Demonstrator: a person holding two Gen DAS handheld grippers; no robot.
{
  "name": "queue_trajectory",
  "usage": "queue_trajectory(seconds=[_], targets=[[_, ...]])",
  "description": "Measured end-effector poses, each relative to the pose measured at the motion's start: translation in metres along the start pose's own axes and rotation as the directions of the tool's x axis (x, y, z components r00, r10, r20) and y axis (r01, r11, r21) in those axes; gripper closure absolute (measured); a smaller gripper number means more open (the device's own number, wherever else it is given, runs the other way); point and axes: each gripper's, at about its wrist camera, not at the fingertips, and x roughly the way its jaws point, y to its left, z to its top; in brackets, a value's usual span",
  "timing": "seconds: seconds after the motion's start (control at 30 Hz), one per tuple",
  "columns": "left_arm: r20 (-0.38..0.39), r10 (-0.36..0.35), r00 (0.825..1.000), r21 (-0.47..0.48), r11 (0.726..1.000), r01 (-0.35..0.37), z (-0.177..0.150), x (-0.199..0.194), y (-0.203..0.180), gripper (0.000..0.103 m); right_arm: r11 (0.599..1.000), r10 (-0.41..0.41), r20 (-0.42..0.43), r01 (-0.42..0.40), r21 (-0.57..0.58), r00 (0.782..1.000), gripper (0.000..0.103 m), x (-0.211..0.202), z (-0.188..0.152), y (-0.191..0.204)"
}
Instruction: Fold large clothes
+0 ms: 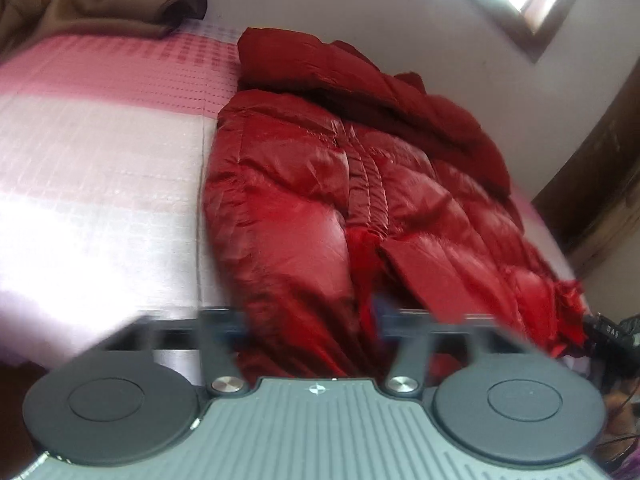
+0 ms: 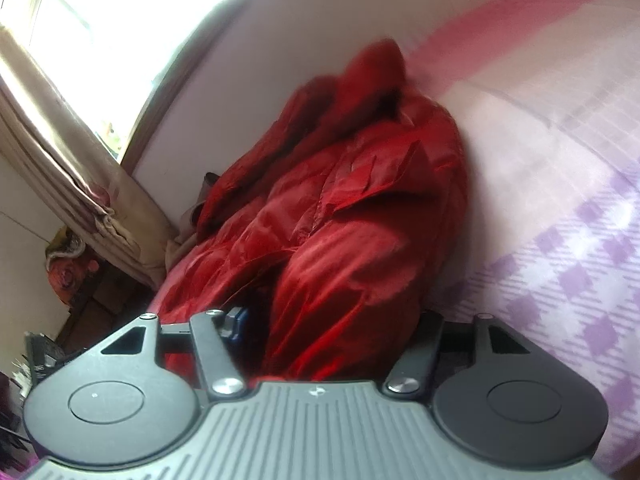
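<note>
A shiny red puffer jacket [image 1: 360,200] lies on the bed along the wall, its near end drooping over my left gripper [image 1: 320,320]. The fabric covers the fingertips, so the jaws are hidden and seem closed on the hem. In the right wrist view the same jacket [image 2: 352,220] is bunched up and its lower part hangs over my right gripper [image 2: 320,320]. The fabric hides those fingertips too; the gripper appears shut on the jacket's edge.
The bed has a pink and white checked sheet [image 1: 100,160], lilac checked in the right view [image 2: 560,260]. A brown blanket [image 1: 100,4] lies at the far end. A curtain and window [image 2: 60,100] stand left, with clutter [image 2: 68,268] below.
</note>
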Motion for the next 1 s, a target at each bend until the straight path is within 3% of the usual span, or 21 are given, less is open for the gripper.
queue_trajectory(seconds=[0.03, 0.07, 0.2, 0.63, 1.0], targets=[[0.016, -0.007, 1.000, -0.017, 1.000, 0.008, -0.002, -0.001, 0.000, 0.070, 1.000, -0.008, -0.005, 0.008, -0.007, 1.000, 0.070, 0.003, 0.000, -0.001], [0.030, -0.010, 1.000, -0.029, 1.000, 0.011, -0.003, -0.002, 0.000, 0.075, 1.000, -0.005, -0.003, 0.006, 0.004, 1.000, 0.073, 0.004, 0.000, -0.002], [0.111, -0.005, 0.994, -0.080, 0.997, 0.014, -0.006, -0.020, -0.002, 0.082, 0.999, 0.036, 0.027, -0.037, 0.020, 0.999, 0.083, -0.007, 0.000, 0.001], [0.149, 0.004, 0.989, -0.091, 0.996, 0.009, -0.027, -0.055, -0.008, 0.084, 0.982, 0.153, 0.021, -0.154, 0.111, 0.988, 0.084, -0.049, -0.019, 0.010], [0.310, -0.015, 0.950, -0.070, 0.997, 0.038, -0.013, -0.094, -0.031, 0.084, 0.956, 0.283, 0.088, -0.288, 0.046, 0.955, 0.083, -0.071, 0.011, 0.043]])
